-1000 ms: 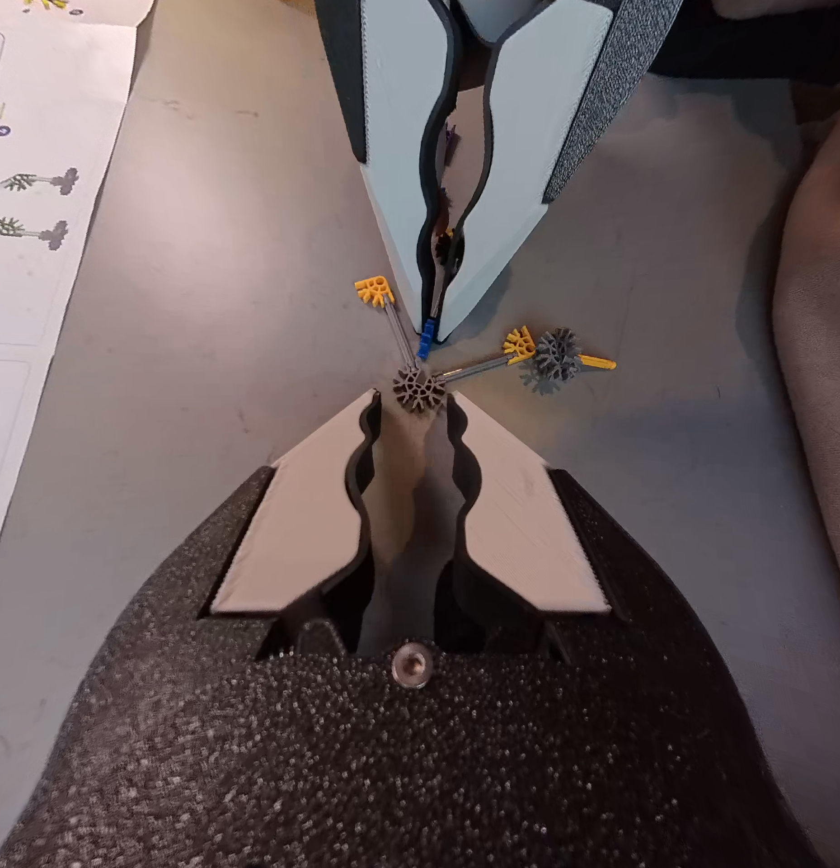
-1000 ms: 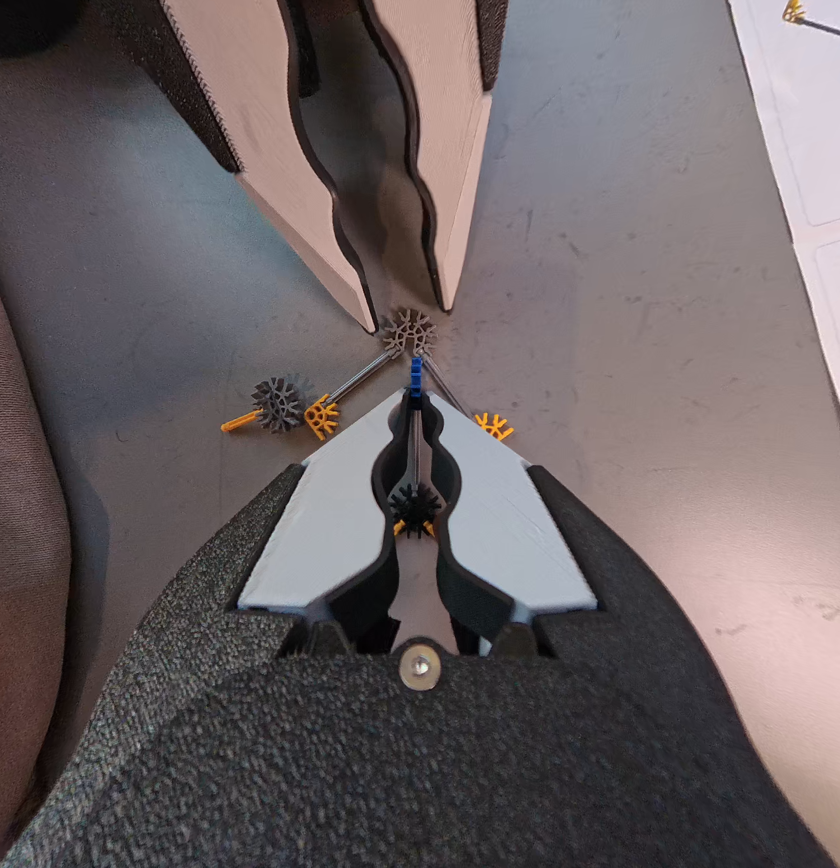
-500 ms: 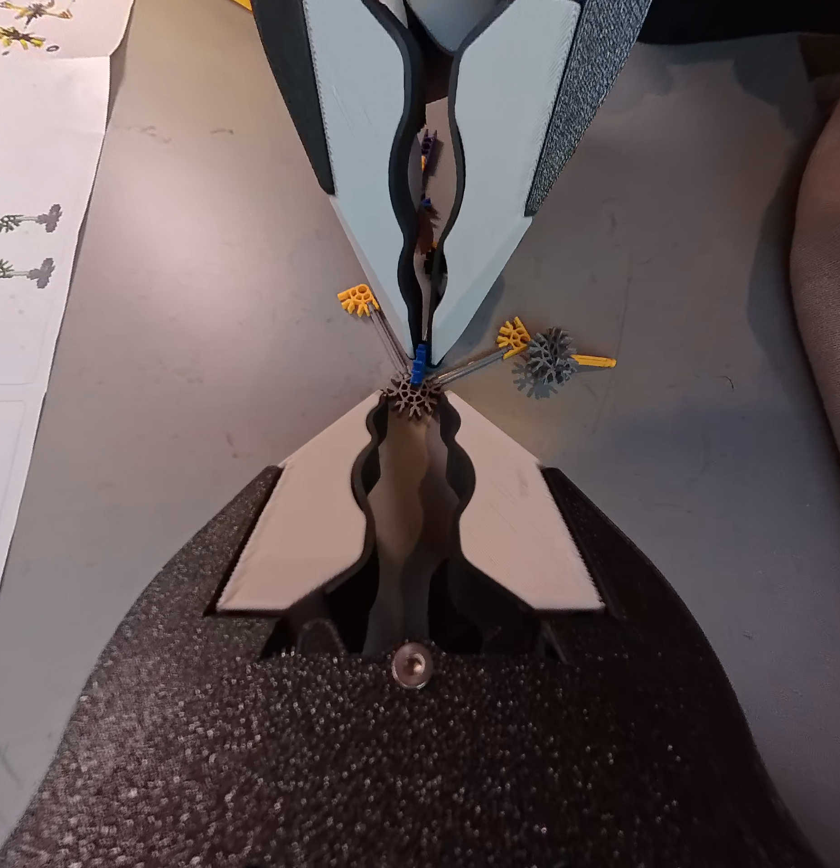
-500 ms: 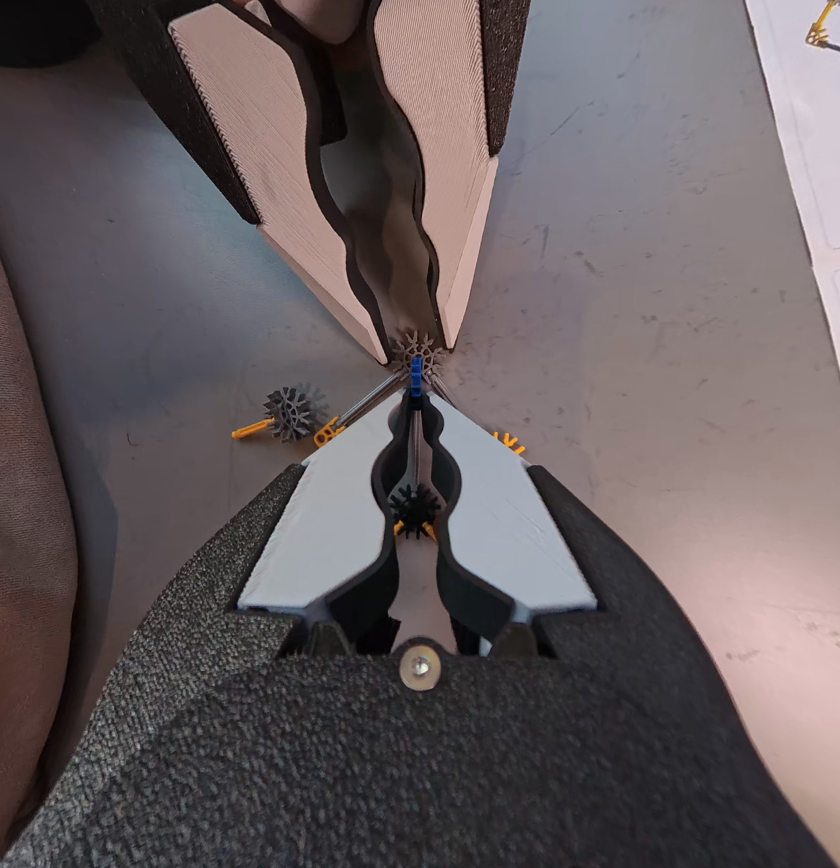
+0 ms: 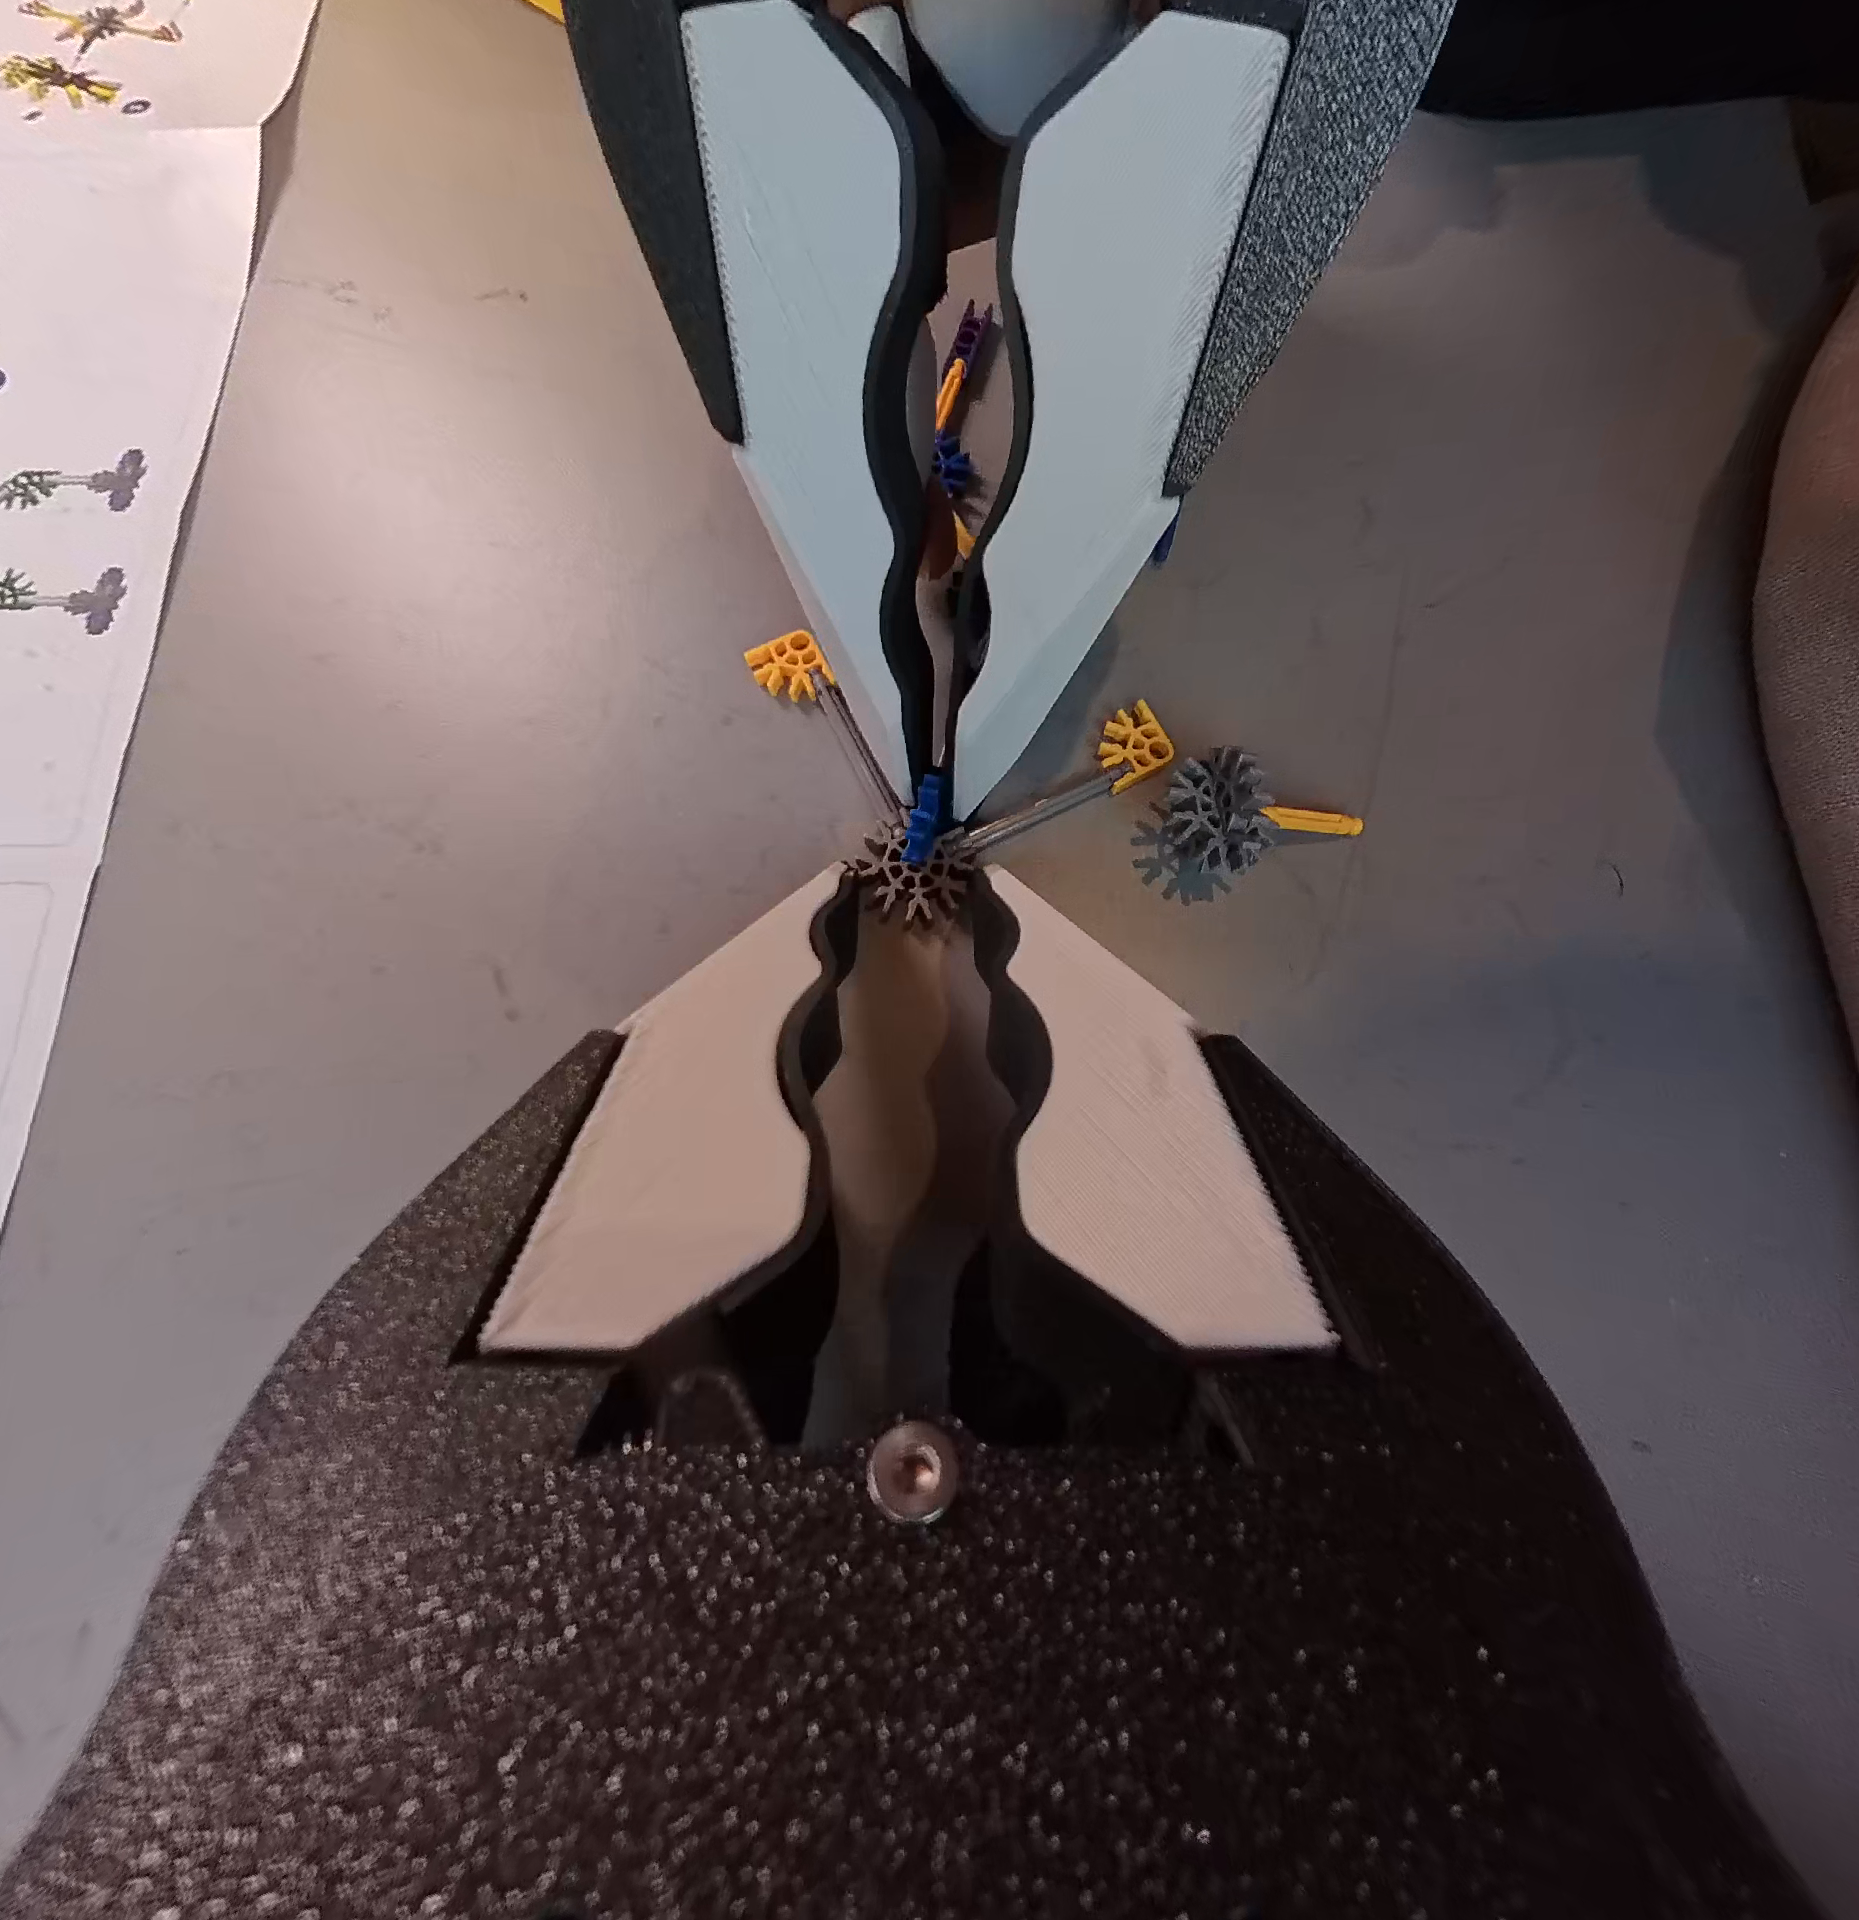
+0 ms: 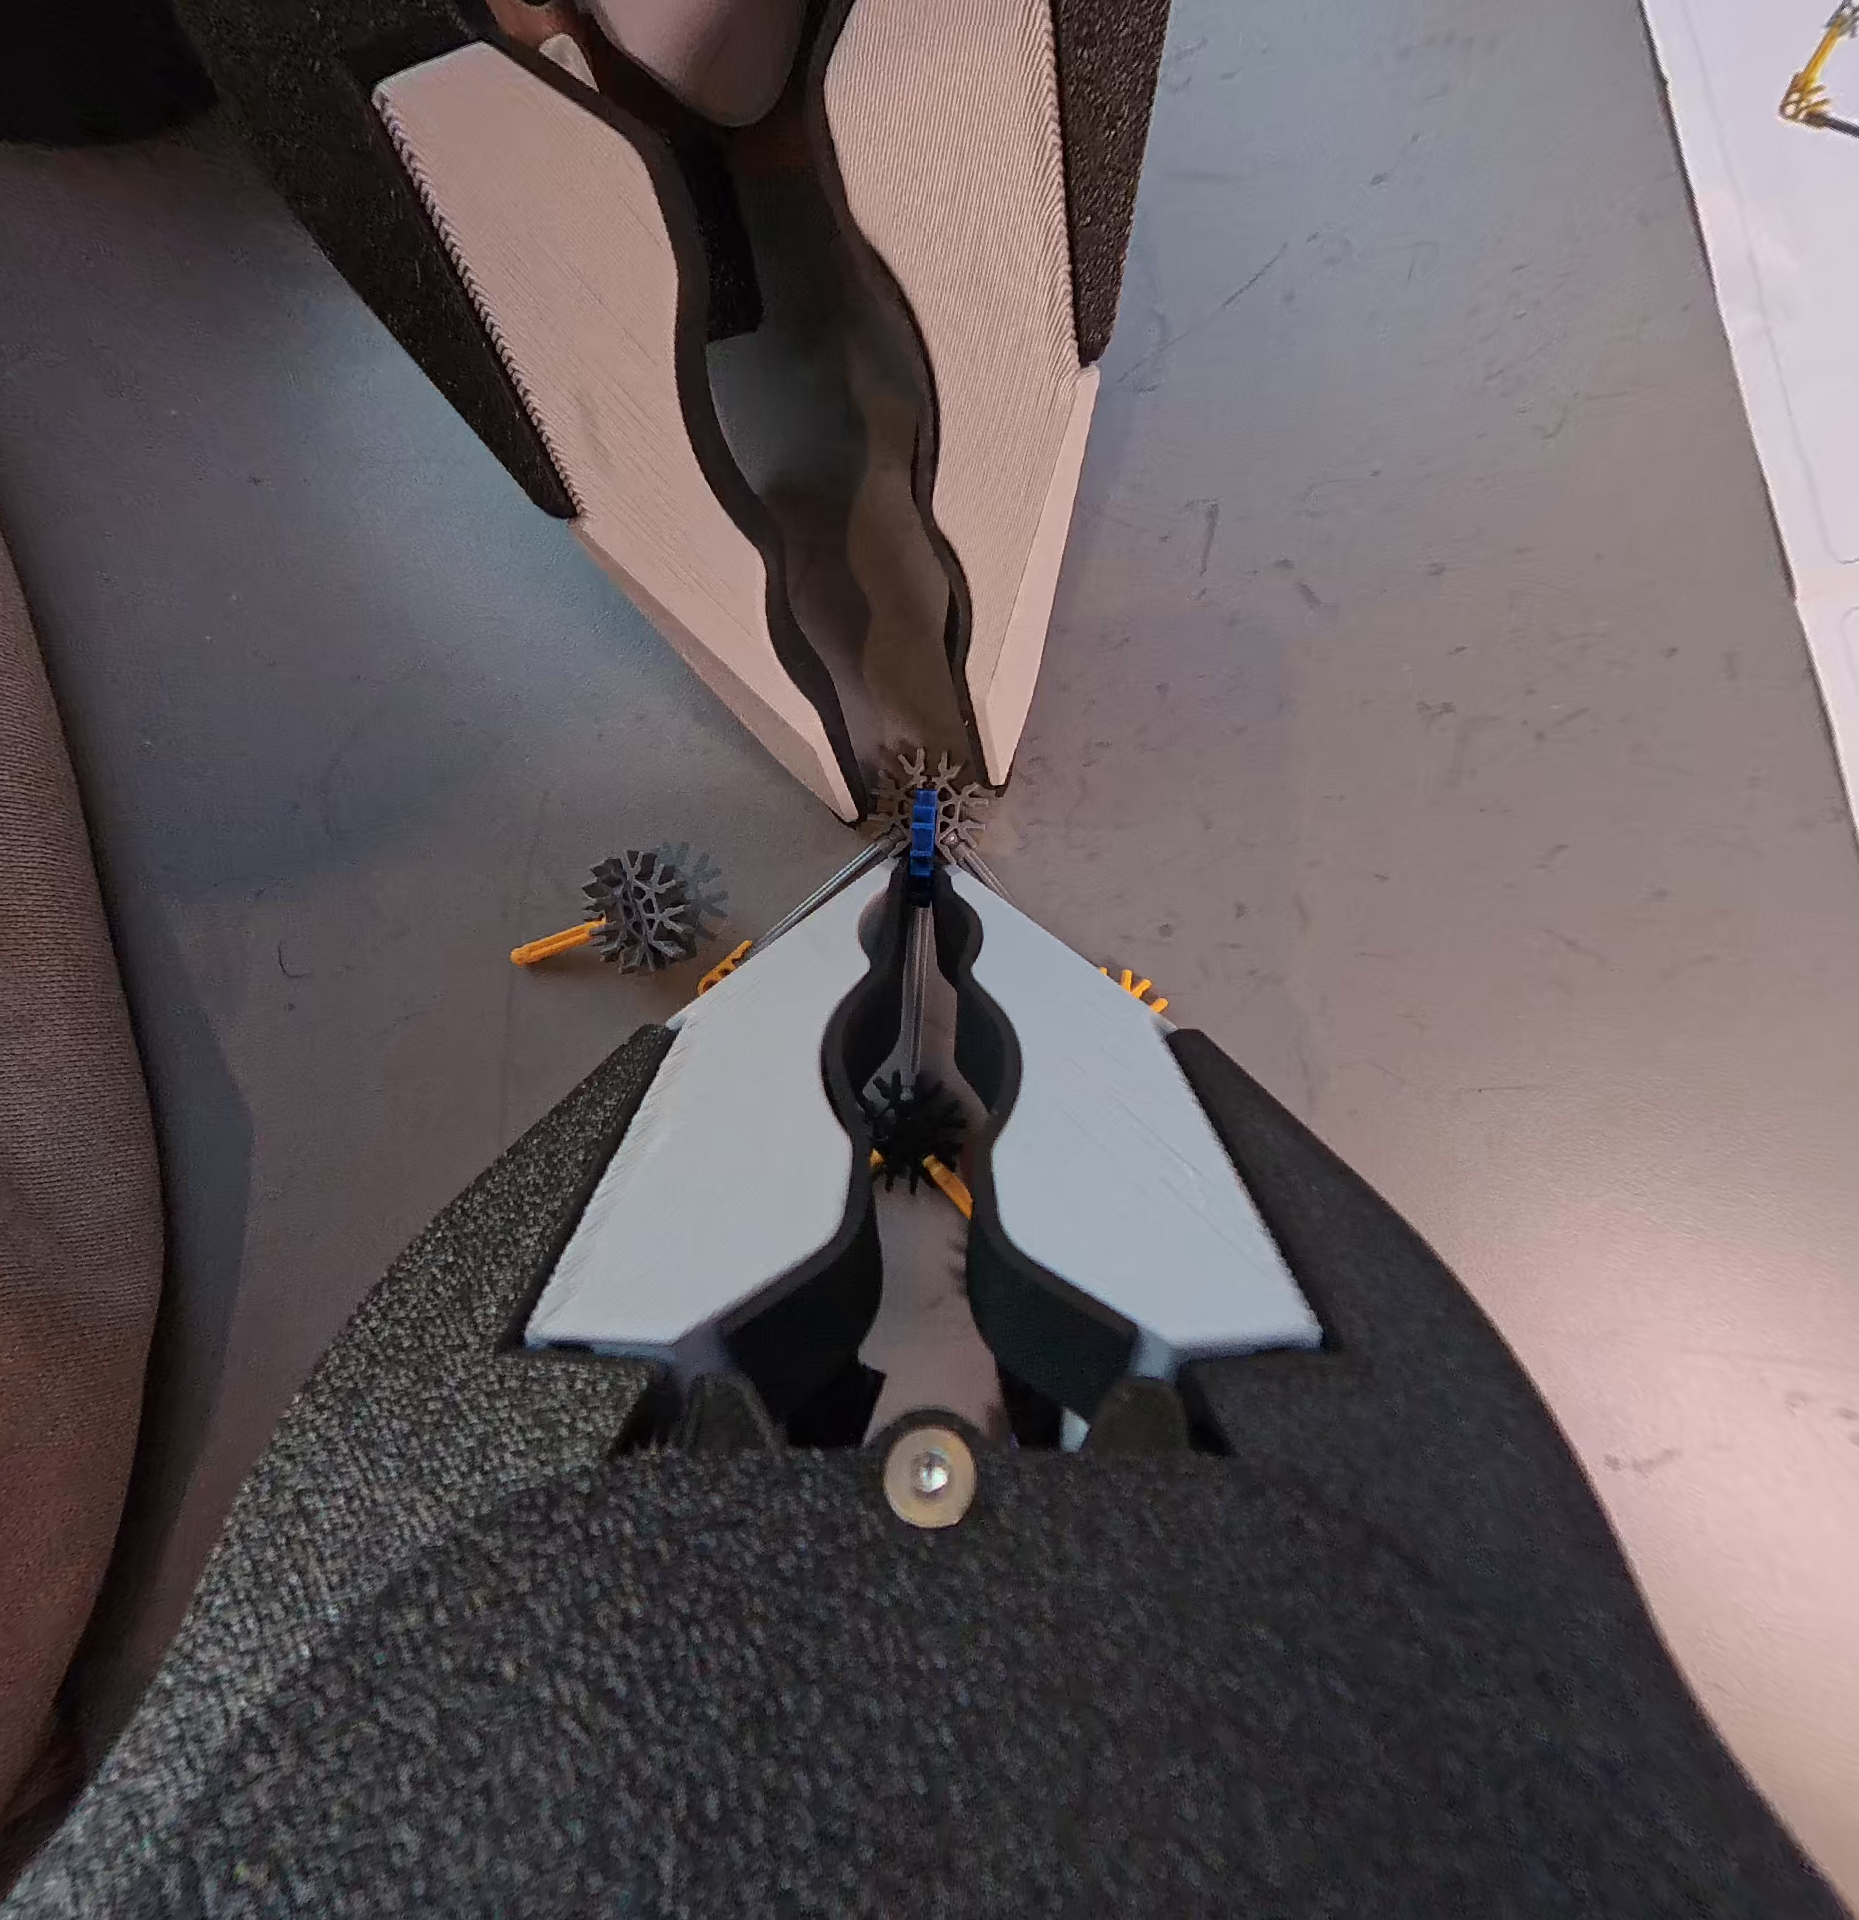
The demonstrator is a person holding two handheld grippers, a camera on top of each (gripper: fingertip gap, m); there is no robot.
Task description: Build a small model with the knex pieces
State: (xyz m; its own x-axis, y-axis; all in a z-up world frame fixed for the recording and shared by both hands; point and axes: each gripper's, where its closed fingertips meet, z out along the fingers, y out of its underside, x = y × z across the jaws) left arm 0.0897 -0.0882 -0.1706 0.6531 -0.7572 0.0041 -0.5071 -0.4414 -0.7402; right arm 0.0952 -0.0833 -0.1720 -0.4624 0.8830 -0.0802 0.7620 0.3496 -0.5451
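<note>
Now 2 tools, 2 grey hubs (image 5: 912, 879).

Scuffed grey tabletop (image 5: 385, 1039), white printed sheet (image 5: 63, 520) along one edge.

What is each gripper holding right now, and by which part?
The right gripper is shut on the grey rod, close behind its blue tip. The left gripper grips the grey snowflake connector by its rim.
</note>
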